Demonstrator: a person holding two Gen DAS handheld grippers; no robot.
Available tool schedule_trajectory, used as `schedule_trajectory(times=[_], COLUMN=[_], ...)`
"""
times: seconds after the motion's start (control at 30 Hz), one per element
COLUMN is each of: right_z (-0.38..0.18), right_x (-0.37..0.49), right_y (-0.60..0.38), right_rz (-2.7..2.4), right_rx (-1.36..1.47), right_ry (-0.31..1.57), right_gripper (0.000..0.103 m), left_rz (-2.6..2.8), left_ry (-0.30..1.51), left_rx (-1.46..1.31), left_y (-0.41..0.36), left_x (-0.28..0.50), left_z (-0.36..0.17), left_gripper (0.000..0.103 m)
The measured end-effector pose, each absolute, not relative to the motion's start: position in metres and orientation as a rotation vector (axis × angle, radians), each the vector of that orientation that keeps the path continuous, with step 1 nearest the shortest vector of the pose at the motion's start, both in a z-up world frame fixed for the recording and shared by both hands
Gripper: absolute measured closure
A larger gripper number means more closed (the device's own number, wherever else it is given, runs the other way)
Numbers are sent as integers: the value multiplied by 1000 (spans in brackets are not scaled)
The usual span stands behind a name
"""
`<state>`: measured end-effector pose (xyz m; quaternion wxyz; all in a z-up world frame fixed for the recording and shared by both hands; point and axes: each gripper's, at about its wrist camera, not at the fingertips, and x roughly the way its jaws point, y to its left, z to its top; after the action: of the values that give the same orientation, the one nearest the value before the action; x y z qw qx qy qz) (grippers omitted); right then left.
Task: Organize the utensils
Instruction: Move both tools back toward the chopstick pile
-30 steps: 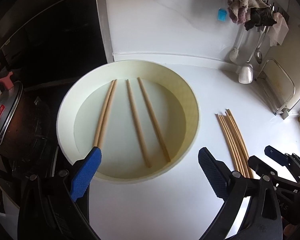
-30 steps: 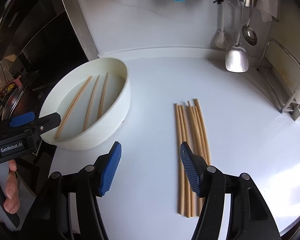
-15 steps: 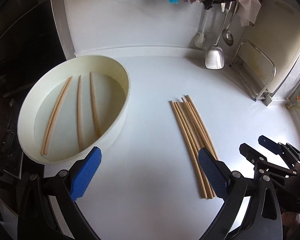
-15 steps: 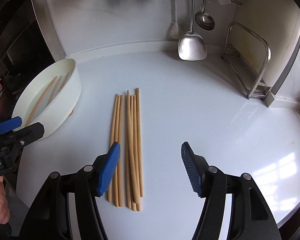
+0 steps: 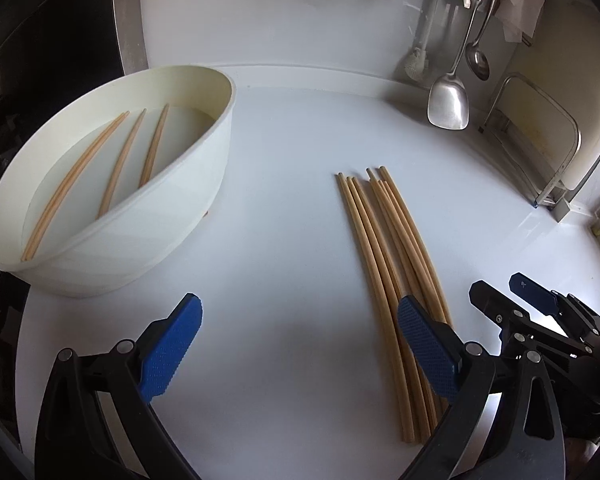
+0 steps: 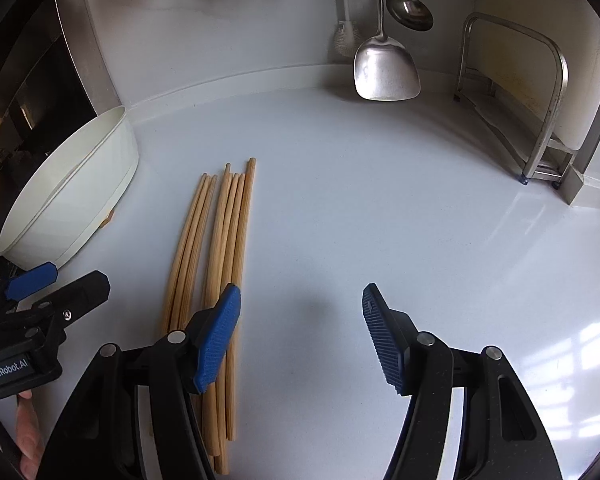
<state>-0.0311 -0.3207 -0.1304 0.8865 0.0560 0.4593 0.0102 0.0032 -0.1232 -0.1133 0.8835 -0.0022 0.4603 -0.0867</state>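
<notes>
Chopsticks (image 5: 384,256) lie bundled on the white worktop (image 6: 380,200); both hand-held grippers, left (image 5: 300,344) and right (image 6: 300,332), hover released and empty. Next, probably grasp the bundle.

Both handheld grippers angle steeply downward, side by side. The left gripper (image 5: 300,344) stands with its blue-padded jaws spread wide and nothing between them. The right gripper (image 6: 300,336) is likewise parted and empty-handed, its ribbed pads clear of any contact. Part of the person's left hand (image 6: 26,436) shows on the left gripper's handle.
</notes>
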Motion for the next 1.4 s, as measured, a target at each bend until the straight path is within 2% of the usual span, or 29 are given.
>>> schedule_trajectory(times=[0.97,1.4], right_z=[-144,-146], right_x=[-26,-18], right_y=[-293,-308], right_rz=[3,-26], right_rx=[-61,-59], right_ry=[946,954], right_gripper=[42,42], left_rz=[-147,-152], left_ry=[986,999], left_rx=[-30,-23], left_y=[-115,-129], left_x=[11,15], left_z=[-129,-132], left_gripper=[7,7])
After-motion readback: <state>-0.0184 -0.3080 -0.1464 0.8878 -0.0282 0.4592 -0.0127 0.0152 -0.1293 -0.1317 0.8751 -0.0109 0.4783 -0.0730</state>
